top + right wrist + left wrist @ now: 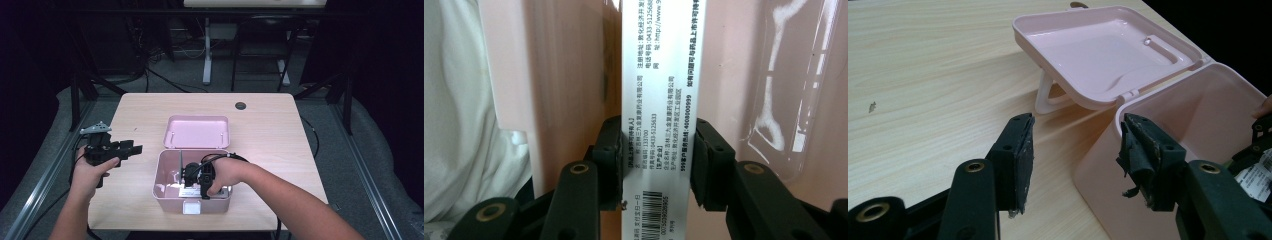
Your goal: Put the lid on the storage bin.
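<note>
Right gripper view: jaws of the right gripper (656, 162) clamp a slim white printed carton (663, 100) inside the glossy pink box (569, 75); left gripper (1075, 160) gapes wide above the woodgrain worktop (923, 75).

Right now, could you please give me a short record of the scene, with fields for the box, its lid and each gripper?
box: pink plastic storage box, near the table's front edge
lid: hinged lid open, lying back behind the box
right gripper: right gripper inside the box, shut on a white printed carton with a barcode
left gripper: left gripper open, holding nothing, left of the box
</note>
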`<state>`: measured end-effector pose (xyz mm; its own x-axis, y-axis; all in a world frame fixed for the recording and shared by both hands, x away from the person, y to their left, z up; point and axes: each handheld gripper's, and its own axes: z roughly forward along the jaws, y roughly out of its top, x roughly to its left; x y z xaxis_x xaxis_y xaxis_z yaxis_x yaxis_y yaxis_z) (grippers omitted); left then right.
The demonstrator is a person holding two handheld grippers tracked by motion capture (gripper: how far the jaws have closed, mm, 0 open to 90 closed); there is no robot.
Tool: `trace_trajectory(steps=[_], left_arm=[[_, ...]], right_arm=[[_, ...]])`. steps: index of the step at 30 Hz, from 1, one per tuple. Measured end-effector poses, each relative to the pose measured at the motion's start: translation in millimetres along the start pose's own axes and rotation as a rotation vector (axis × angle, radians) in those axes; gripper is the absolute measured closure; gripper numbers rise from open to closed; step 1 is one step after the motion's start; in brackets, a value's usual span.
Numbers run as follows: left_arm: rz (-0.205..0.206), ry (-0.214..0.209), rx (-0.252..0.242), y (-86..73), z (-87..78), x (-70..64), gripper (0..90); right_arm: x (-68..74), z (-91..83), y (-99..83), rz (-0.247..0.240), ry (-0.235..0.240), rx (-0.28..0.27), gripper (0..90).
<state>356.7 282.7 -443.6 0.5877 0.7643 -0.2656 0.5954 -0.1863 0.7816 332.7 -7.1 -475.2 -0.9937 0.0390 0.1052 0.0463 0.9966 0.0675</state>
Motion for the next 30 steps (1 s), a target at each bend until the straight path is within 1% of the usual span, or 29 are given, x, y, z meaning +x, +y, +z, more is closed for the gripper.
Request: trace_trajectory(steps=[1,3,6,8,11,13,18,21,30], left_arm=[[0.0,0.0,0.0,0.0,-0.1,0.0,47.2],[0.0,0.001,0.0,0.0,0.1,0.0,47.2],[0.001,-0.001,-0.002,0.0,0.3,-0.3,47.2],[0.001,-0.001,-0.002,0.0,0.2,-0.4,47.2],[0.0,0.0,-0.001,0.1,-0.1,-0.1,47.2],[0.0,0.0,-0.001,0.0,-0.1,-0.1,47.2],[0.005,-0.003,0.001,0.0,0.8,-1.0,47.2],[0.005,-0.004,0.002,0.0,1.2,-2.5,47.2],[0.021,-0.017,0.012,0.4,4.5,-7.6,47.3]], right_arm=[[-0.3,-0.1,-0.2,-0.004,0.001,0.001,61.2],[-0.7,0.3,0.3,0.011,0.002,0.0,60.7],[-0.8,0.4,0.7,0.02,0.004,0.003,60.3],[-1.0,0.4,0.5,0.04,0.006,0.005,59.7],[-1.2,0.0,0.1,0.046,0.002,0.001,59.1],[-0.8,-1.2,-0.3,0.061,0.005,0.0,58.3],[-1.4,-11.0,-3.4,0.093,0.004,-0.028,57.6],[-0.4,-18.4,-5.4,0.097,-0.006,-0.036,57.2],[-0.7,-40.5,-12.2,0.129,-0.06,-0.11,56.8]])
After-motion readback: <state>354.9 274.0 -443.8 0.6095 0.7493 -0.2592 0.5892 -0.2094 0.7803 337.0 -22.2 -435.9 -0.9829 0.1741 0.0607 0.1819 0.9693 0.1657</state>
